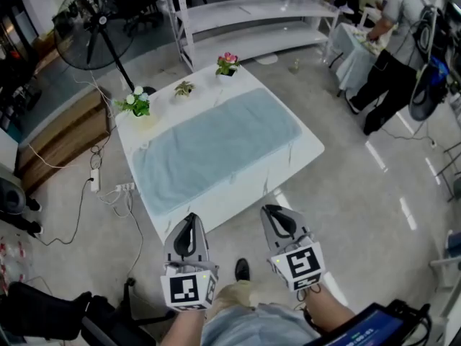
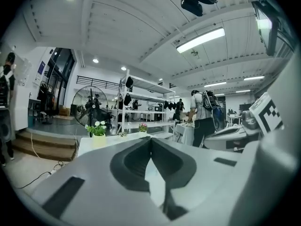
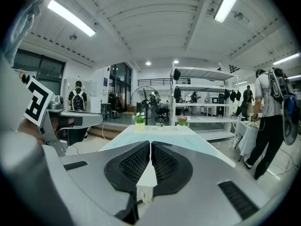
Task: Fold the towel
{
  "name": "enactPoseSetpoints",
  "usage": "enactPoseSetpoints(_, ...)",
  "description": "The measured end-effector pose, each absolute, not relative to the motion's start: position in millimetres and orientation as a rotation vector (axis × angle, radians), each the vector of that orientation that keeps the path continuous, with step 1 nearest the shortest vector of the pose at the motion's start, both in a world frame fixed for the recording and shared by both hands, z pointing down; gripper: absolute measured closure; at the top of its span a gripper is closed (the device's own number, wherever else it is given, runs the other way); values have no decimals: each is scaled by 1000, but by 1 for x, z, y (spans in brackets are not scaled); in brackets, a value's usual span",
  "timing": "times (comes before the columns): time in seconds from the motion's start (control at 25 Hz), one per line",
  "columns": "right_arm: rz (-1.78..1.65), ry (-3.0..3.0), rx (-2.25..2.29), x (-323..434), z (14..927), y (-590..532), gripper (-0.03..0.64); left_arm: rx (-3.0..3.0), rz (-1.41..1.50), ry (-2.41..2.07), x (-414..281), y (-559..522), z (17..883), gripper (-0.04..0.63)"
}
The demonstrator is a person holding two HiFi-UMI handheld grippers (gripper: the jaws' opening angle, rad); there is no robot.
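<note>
Blue towel (image 1: pixel 216 150) beyond both jaws

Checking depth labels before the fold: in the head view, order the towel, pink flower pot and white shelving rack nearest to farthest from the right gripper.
From the right gripper, shut, at the table's near side:
1. towel, spread on the table just ahead.
2. pink flower pot, at the table's far edge.
3. white shelving rack, on the floor beyond the table.
</note>
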State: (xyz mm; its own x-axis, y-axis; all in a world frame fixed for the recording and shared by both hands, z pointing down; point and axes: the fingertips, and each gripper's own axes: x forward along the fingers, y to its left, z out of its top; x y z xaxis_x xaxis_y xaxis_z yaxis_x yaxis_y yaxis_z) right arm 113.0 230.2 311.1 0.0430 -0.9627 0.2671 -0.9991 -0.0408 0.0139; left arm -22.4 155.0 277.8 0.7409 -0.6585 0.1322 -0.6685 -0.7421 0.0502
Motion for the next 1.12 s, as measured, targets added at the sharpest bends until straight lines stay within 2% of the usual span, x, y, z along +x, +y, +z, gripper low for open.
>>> enactPoseSetpoints(0.56, 137, -2005, 2175, 159, 265, 159, 597, 2870, 59, -1123, 2, 83, 244, 589)
enactPoseSetpoints(0.76, 127, -1989, 2189, 208, 263, 128, 597, 2854, 72, -1162, 31, 52, 247, 589)
enactPoseSetpoints(1.12, 242, -1962, 2151, 312, 312, 48, 592, 2787, 171, -1261, 93, -28, 283, 589)
